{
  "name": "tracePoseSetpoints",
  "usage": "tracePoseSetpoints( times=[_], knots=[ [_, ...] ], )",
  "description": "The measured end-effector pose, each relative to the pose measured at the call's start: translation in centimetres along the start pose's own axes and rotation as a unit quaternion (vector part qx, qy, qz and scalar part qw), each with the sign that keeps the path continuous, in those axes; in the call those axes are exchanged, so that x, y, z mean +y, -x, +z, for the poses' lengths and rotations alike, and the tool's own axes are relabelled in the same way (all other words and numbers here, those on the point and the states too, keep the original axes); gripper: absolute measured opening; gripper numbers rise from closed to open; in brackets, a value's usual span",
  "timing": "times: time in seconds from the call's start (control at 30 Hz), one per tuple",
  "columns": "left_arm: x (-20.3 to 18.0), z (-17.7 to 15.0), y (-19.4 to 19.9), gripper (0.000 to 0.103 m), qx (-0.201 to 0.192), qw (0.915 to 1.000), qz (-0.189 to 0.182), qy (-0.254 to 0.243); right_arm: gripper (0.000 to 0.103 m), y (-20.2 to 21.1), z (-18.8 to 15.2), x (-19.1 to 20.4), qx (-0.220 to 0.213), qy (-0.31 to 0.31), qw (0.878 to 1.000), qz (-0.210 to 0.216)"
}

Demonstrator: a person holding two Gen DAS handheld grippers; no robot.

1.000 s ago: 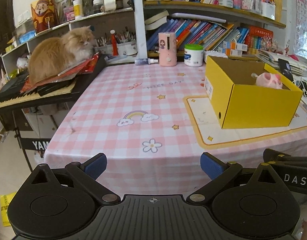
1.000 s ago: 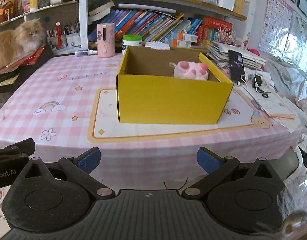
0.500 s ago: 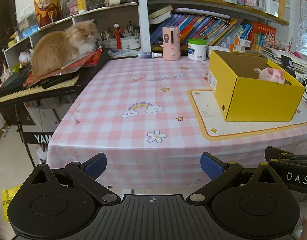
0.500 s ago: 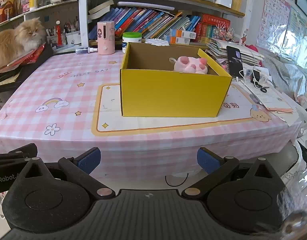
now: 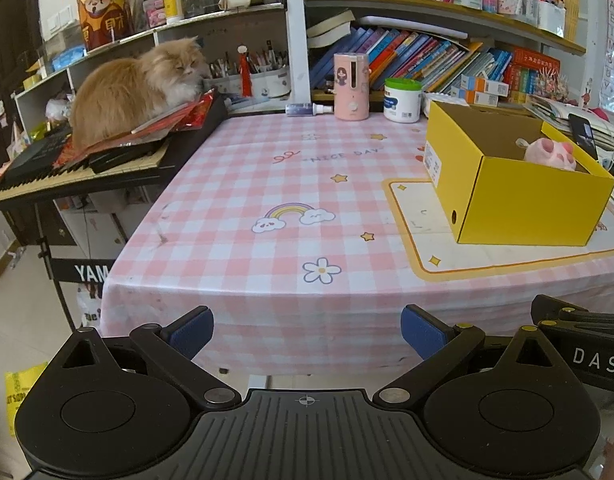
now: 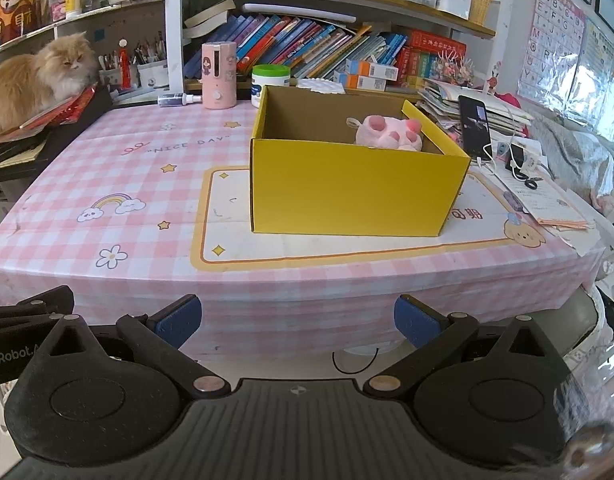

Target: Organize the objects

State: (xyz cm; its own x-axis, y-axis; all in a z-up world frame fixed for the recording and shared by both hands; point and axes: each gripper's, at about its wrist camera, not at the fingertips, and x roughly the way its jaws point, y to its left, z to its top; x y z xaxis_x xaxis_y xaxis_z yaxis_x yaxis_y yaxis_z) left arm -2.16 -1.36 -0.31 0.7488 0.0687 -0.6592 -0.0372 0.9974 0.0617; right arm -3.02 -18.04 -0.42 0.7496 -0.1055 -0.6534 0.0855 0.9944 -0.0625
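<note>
Both grippers empty, jaws spread wide: left gripper (image 5: 307, 326), right gripper (image 6: 297, 316). Vs. 1 s ago both views sit farther back and lower; the pink-checked tablecloth's (image 6: 147, 184) front edge now shows in full, so the hands are retreating. Pink plush paw toy (image 6: 389, 133) lies inside open yellow cardboard box (image 6: 355, 196), back-right corner. No loose items seen on cloth; prob. task done.

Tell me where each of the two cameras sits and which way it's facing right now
Left wrist: on the left gripper, off the table's near edge, facing the pink checked tablecloth and orange cat; own open fingers show, and the other gripper's edge.
Right wrist: on the right gripper, facing the yellow box head-on; own open fingers show.
Shared: the box, the pink plush toy and the cat.
</note>
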Motion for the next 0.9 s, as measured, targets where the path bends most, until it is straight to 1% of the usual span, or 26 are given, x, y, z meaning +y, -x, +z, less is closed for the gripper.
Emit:
tracePoseSetpoints(
  times=[0.43,0.9],
  knots=[
    [-0.02,0.11,-0.04,0.101,0.001,1.0,-0.003,-0.003,0.103,0.2,0.06,-0.07,0.0,-0.003,1.0,-0.006],
    [-0.05,0.29,-0.4,0.101,0.007,1.0,0.003,-0.001,0.103,0.03,0.07,0.14,0.004,0.002,1.0,-0.006]
  ],
)
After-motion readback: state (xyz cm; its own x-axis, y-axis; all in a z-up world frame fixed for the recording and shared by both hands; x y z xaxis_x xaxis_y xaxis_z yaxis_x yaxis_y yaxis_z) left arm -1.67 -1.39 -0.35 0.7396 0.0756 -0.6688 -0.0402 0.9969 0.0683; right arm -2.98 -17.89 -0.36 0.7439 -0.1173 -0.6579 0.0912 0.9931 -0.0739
